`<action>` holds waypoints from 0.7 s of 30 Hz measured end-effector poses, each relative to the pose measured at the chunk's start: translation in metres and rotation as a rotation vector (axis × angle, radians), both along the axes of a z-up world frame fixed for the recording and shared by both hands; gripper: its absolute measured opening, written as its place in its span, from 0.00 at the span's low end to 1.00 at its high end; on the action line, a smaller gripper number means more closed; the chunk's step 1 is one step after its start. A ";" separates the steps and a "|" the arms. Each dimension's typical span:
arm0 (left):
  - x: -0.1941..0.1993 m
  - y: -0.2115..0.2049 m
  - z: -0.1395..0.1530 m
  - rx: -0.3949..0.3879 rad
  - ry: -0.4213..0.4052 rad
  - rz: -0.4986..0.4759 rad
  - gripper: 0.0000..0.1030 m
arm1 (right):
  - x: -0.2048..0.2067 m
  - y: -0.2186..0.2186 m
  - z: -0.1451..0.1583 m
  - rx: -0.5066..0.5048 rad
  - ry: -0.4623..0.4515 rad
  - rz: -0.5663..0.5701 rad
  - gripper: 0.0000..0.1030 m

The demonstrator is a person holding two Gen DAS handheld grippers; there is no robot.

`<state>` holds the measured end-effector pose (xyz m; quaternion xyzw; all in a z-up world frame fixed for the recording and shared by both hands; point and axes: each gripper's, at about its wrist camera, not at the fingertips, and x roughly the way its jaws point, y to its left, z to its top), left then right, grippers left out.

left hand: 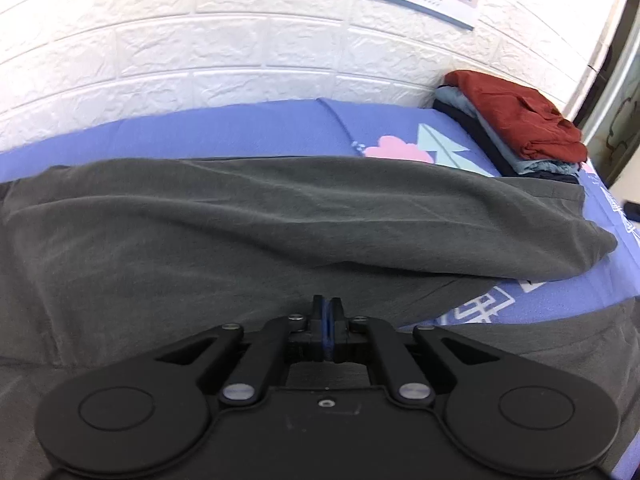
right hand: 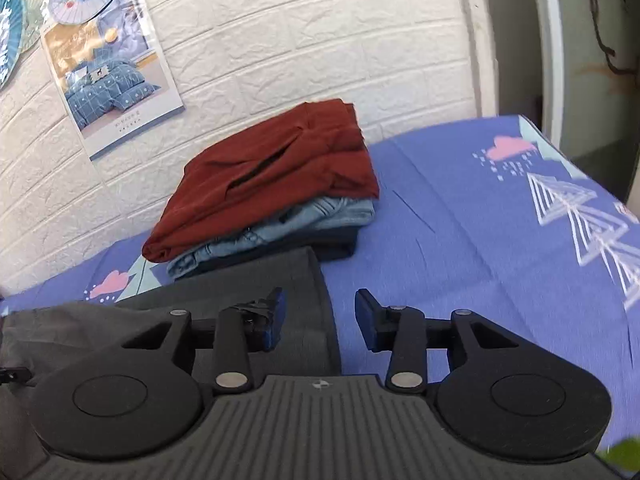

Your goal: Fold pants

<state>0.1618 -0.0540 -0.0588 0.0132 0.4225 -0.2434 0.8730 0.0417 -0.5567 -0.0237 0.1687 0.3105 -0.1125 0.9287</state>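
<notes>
Grey pants point(left hand: 280, 216) lie spread across the blue bedsheet point(left hand: 240, 132), one leg folded over. The left gripper point(left hand: 328, 312) has its fingers pressed together with nothing between them. The right gripper point(right hand: 320, 316) hovers with fingers apart over the pants' edge, near a stack of folded clothes point(right hand: 272, 184).

Folded clothes stack point(right hand: 264, 196) on blue sheet point(right hand: 460, 220), poster point(right hand: 116, 80) on brick wall point(right hand: 300, 40).

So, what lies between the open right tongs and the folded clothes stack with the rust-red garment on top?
In the right wrist view, only the dark grey pants' edge lies between the right tongs and the folded clothes stack; nothing else.
</notes>
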 end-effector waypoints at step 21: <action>0.019 -0.031 -0.013 0.000 0.018 -0.038 0.00 | 0.028 0.003 0.006 0.130 -0.236 0.142 0.03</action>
